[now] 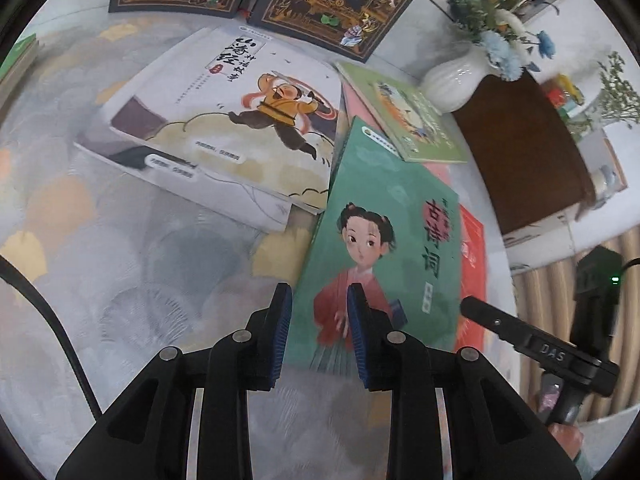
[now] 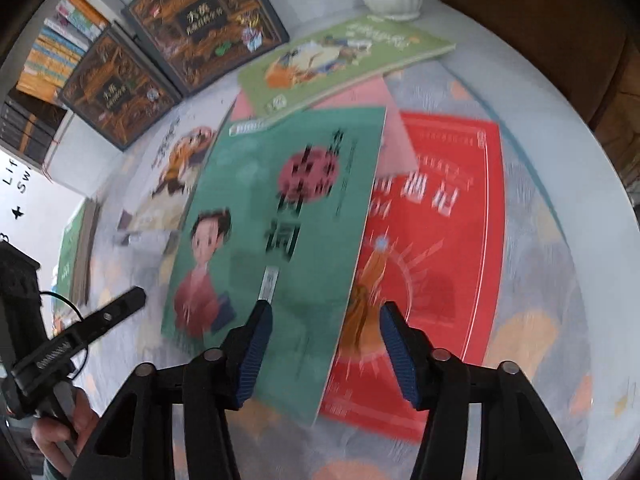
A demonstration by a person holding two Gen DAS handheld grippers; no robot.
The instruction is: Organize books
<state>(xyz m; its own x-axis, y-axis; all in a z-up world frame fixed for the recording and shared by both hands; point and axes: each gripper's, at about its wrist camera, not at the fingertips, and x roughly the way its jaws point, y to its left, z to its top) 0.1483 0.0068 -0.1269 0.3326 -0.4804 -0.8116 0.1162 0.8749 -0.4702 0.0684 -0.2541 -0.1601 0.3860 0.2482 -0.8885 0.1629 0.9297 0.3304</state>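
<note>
Two grippers over scattered books, neither gripping anything.
Your left gripper (image 1: 319, 300) has its fingers narrowly parted; your right gripper (image 2: 326, 316) has them wider. The green book (image 1: 384, 248) lies just beyond both sets of fingertips, overlapping the red book (image 2: 444, 216) on the table (image 1: 160, 280). Pinch carelessly and you may catch only the cover, or drag both books together.
</note>
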